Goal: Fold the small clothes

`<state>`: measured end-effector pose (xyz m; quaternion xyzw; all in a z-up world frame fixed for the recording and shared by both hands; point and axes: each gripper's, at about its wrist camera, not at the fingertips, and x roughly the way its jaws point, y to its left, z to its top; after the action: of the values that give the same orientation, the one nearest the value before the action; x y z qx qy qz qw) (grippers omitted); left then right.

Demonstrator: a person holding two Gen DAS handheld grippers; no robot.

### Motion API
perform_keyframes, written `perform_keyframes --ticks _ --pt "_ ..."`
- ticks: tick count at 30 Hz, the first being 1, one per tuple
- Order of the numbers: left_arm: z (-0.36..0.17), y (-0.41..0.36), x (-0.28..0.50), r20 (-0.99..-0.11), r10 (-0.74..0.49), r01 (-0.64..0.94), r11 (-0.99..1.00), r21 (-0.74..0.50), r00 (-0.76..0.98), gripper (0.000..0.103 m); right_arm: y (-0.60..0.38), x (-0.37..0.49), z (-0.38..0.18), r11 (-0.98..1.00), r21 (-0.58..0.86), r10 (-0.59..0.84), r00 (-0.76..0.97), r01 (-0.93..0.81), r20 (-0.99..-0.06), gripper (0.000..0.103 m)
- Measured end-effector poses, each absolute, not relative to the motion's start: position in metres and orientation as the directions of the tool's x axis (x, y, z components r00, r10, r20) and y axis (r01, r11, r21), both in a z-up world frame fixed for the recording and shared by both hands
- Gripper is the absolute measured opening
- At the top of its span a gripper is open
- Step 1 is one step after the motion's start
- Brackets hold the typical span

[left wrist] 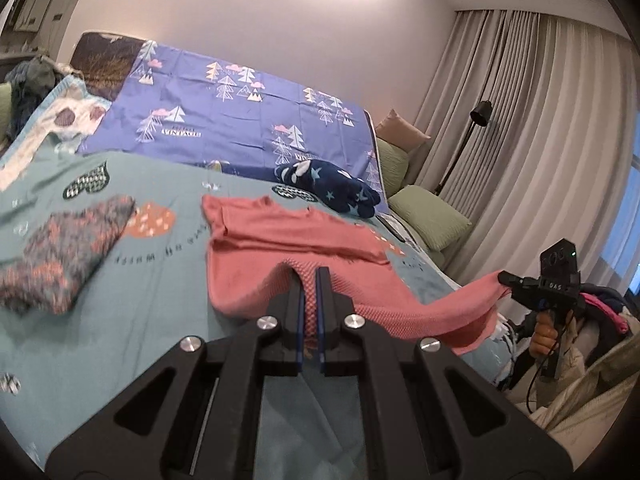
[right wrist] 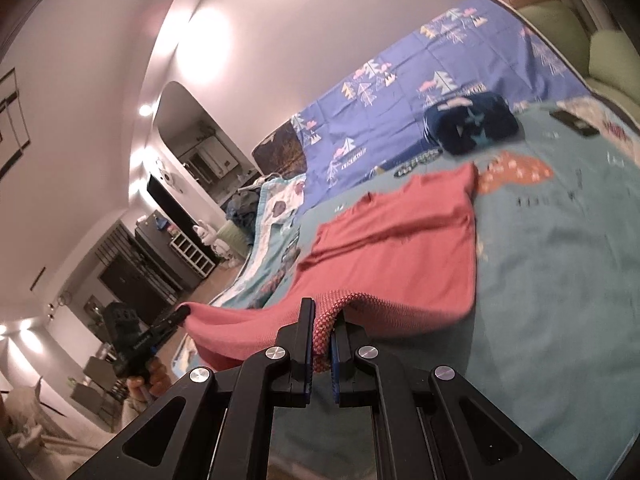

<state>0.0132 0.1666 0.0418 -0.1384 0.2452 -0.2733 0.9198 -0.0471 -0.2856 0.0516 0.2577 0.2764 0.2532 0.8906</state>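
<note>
Garment (left wrist: 296, 236) pinched, perhaps knit

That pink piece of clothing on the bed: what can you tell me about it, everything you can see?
The pink garment is a small knitted top in coral pink with a textured weave and a neckline at its far end. Its far part lies flat on the teal bedspread; its near edge is lifted off the bed, pinched at two spots. The left gripper is shut on one spot and the right gripper on another, so the fabric sags between them. Nothing else touches it.
</note>
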Motion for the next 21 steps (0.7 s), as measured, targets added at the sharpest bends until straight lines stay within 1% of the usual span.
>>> perform_keyframes --ticks 8,12,18,21 --pt "0.073 0.154 0.061 -0.35 -0.548 0.441 0.83 -0.342 0.76 0.006 -0.294 -0.005 0.079 0.755 0.572 0.567 0.757 -0.32 -0.325 0.006" --pt "0.079 0.147 0.095 -0.359 -0.525 0.42 0.844 -0.333 0.772 0.006 -0.298 0.029 0.085 0.759 0.573 0.555 0.767 -0.309 -0.321 0.006" --pt "0.082 0.138 0.142 -0.374 -0.498 0.391 0.86 -0.329 0.782 0.006 -0.3 0.078 0.096 0.784 0.545 0.527 0.784 -0.298 -0.329 0.006" --pt "0.082 0.131 0.17 -0.387 -0.487 0.381 0.867 -0.321 0.783 0.006 -0.301 0.107 0.094 0.802 0.53 0.502 0.792 -0.275 -0.348 0.006"
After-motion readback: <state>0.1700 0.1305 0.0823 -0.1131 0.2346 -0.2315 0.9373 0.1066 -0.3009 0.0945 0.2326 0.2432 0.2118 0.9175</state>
